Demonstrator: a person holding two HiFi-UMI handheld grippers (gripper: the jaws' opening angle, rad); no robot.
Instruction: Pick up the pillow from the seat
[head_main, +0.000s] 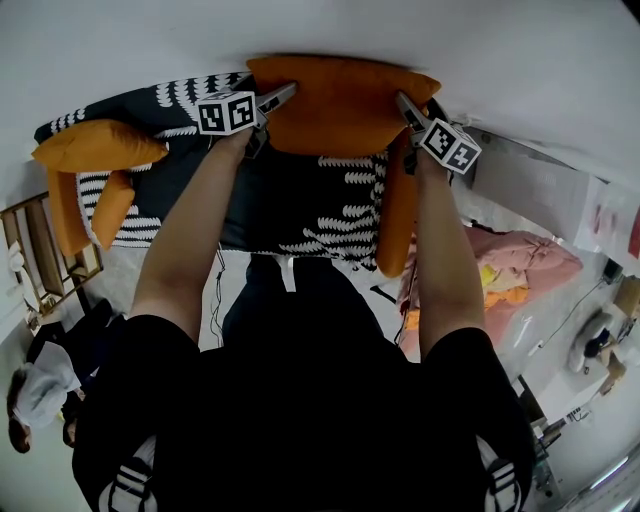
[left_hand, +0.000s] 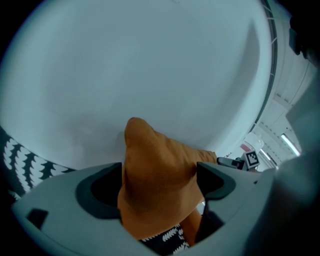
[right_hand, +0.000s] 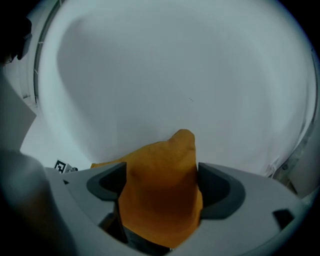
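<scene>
Closest to me, at floor level on my right, lies a pink bundle (head_main: 520, 265) with something yellow tucked against it. It is apart from the seat. On my left stands a wooden frame (head_main: 40, 255), and I cannot make out what it holds.

Next is the seat (head_main: 300, 205), directly ahead, covered in dark cloth with a white leaf print. Contents noted:
- A second orange cushion (head_main: 100, 145) lies flat at the left end.
- An orange bolster (head_main: 110, 205) lies just beside that cushion, on the nearer side.
- A third orange cushion (head_main: 398, 215) stands on edge along the right side, below my right hand.

At the far edge of the seat I hold the orange pillow (head_main: 340, 105) by its two upper corners, spread wide between my hands. Its lower edge meets the dark cover in the head view, and I cannot tell whether it rests there or hangs free.

Left gripper (left_hand: 160, 182): the jaws are clamped on the pillow's left corner. Fabric fills the gap and bears on both pads, and the corner's tip stands up past them.

Right gripper (right_hand: 160, 187): same finding on the opposite corner, with cloth packed between the jaws and pressed against both pads.

Farthest off, the plain white wall (head_main: 500, 60) rises directly behind the pillow.
</scene>
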